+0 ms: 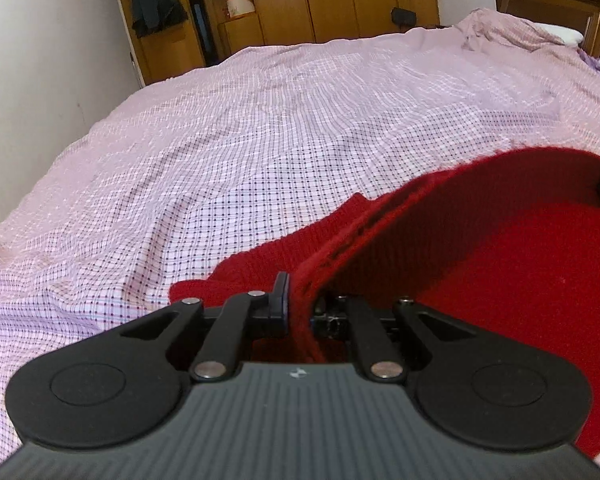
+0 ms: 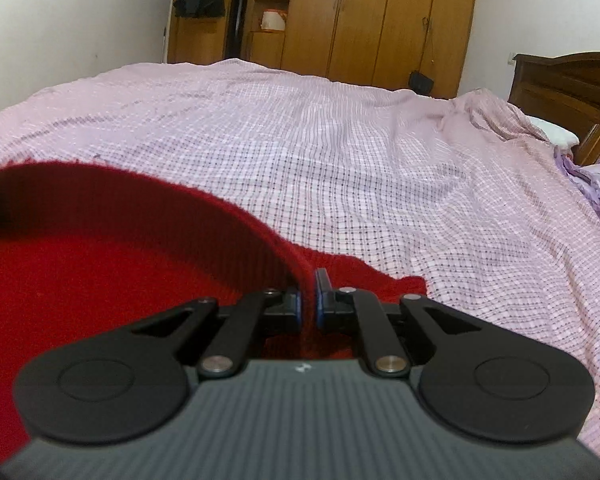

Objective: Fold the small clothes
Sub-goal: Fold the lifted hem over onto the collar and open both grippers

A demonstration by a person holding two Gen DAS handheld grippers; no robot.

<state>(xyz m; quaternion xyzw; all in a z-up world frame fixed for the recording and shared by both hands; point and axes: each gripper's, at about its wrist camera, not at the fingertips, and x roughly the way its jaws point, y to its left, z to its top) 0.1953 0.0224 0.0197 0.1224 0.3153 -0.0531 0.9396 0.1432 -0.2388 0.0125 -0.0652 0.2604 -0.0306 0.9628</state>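
Note:
A red knitted garment (image 1: 500, 264) lies on the bed at the near edge; its ribbed hem arches up between the two grippers. My left gripper (image 1: 298, 308) is shut on one end of that hem, with the red cloth pinched between its pads. My right gripper (image 2: 308, 300) is shut on the other end of the same red garment (image 2: 100, 264), which spreads to the left in the right wrist view. The lifted hem hides part of the garment behind it. A dark shape at the far right of the left wrist view is partly hidden by the hem.
The bed is covered by a pink checked sheet (image 1: 280, 128) with shallow wrinkles. A wooden wardrobe (image 2: 380, 16) stands beyond the bed. A dark headboard (image 2: 572, 80), a white pillow and crumpled purple cloth (image 2: 596, 184) are at the right.

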